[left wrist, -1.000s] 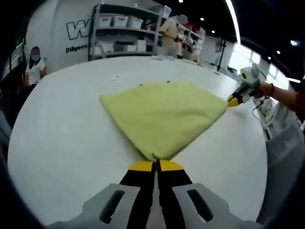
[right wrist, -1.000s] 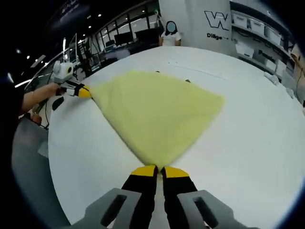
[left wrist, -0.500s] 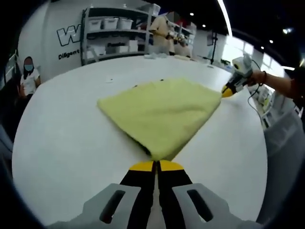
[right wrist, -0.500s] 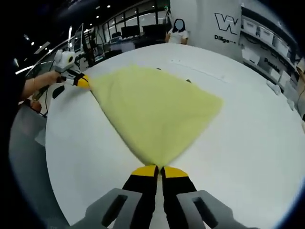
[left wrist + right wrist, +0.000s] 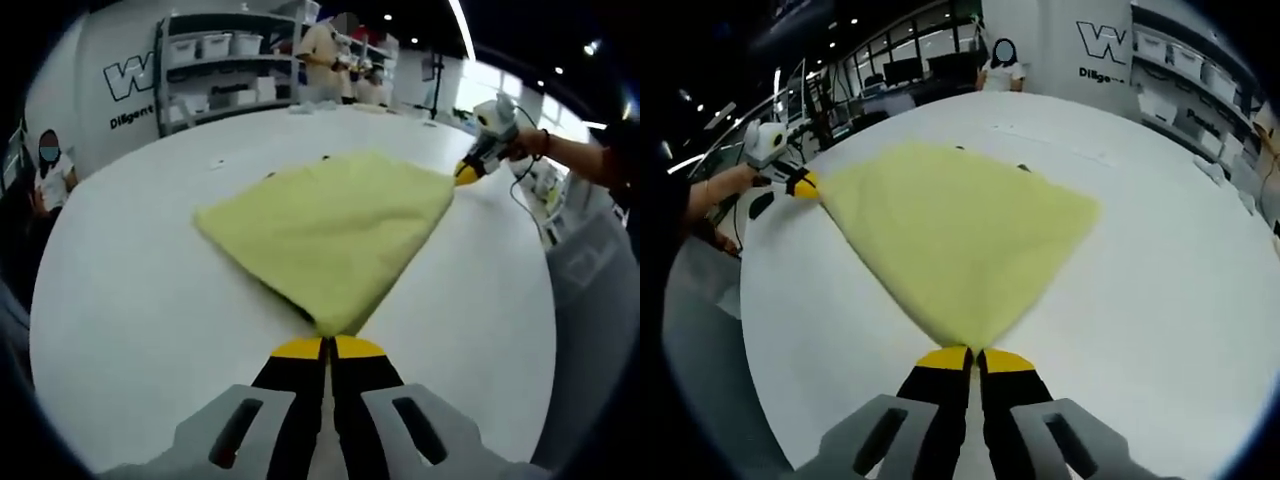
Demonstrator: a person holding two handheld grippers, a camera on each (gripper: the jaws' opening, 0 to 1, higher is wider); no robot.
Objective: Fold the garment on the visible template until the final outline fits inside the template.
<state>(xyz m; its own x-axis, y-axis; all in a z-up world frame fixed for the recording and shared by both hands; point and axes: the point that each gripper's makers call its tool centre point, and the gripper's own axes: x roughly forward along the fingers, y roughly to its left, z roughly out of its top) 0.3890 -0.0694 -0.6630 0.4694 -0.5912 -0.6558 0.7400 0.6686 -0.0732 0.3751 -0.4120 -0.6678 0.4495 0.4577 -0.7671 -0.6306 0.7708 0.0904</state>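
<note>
A pale yellow garment (image 5: 330,220) lies spread on the round white table (image 5: 130,300), folded into a rough triangle. My left gripper (image 5: 328,343) is shut on its near corner, which sits slightly raised with a shadow under the edge. In the right gripper view the same garment (image 5: 955,225) fans away from my right gripper (image 5: 974,353), which is shut on another corner. The right gripper (image 5: 466,173) appears at the cloth's far right tip in the left gripper view. The left gripper (image 5: 803,183), held by a hand, appears at the left tip in the right gripper view. Small dark marks (image 5: 325,157) peek out at the far edge.
Bare white tabletop surrounds the cloth on all sides, and the table rim (image 5: 750,330) curves close by. Shelves with bins (image 5: 215,60) stand behind the table. People stand by the shelves (image 5: 320,50), and another person (image 5: 48,165) is at the left.
Both grippers keep their hold on the corners. The near corner in the left gripper view has lifted slightly off the table, and both views have shifted a little.
</note>
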